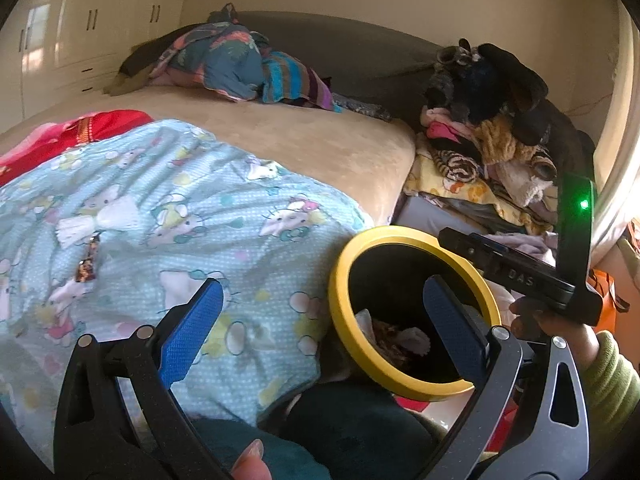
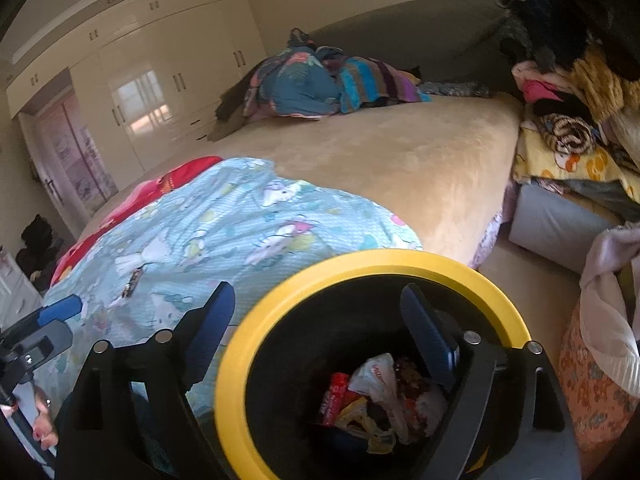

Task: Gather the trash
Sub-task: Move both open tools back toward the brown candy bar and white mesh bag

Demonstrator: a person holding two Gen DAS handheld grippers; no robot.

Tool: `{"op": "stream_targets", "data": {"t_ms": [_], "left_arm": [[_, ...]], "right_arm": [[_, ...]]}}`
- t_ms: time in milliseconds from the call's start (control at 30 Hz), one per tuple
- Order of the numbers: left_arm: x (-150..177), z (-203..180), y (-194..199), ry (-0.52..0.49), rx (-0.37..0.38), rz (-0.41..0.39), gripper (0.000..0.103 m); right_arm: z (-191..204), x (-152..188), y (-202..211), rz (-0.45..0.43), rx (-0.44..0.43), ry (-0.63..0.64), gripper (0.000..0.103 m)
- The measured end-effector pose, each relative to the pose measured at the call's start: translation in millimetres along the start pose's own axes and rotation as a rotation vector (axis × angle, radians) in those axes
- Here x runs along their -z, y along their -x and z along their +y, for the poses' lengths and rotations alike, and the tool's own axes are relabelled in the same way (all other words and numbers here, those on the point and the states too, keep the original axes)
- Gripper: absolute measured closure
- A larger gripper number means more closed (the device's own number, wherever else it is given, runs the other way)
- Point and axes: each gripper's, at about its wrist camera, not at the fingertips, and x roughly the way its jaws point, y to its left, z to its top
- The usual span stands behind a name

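Yellow-rimmed black bin (image 2: pixel 240 360) stands at the bedside, already holding wrappers and a crumpled plastic bag (image 2: pixel 380 384). The right gripper (image 2: pixel 320 344) hangs over its mouth, blue pads spread wide with nothing between them; one finger lies inside the rim, the other outside. The left gripper (image 1: pixel 320 328) is likewise wide apart and empty, poised over the bed edge beside the bin. Judged from this arrangement, a deposit is complete and the step in hand is the turn toward the next piece. That piece appears to be a small dark snack wrapper (image 1: pixel 87 264) lying on the pale blue cartoon-print blanket (image 1: pixel 168 200), well apart from the bin and nearer the left gripper. It is a narrow strip lying flat; in the left wrist view its long axis runs roughly up the frame, tilted slightly right, one end toward the camera. The next move calls for a reach across the blanket, pads aligned across the strip's short width, closing without pinching the cloth beneath.
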Motion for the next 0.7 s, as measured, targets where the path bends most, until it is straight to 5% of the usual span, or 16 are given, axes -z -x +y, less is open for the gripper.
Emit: {"op": "stream_targets", "data": {"t_ms": [700], "left_arm": [[-0.4, 81.4, 41.1, 0.113, -0.216, -0.085, 0.011]], "right_arm": [[83.8, -2.3, -8.2, 0.01, -0.137, 0.138, 0.016]]}}
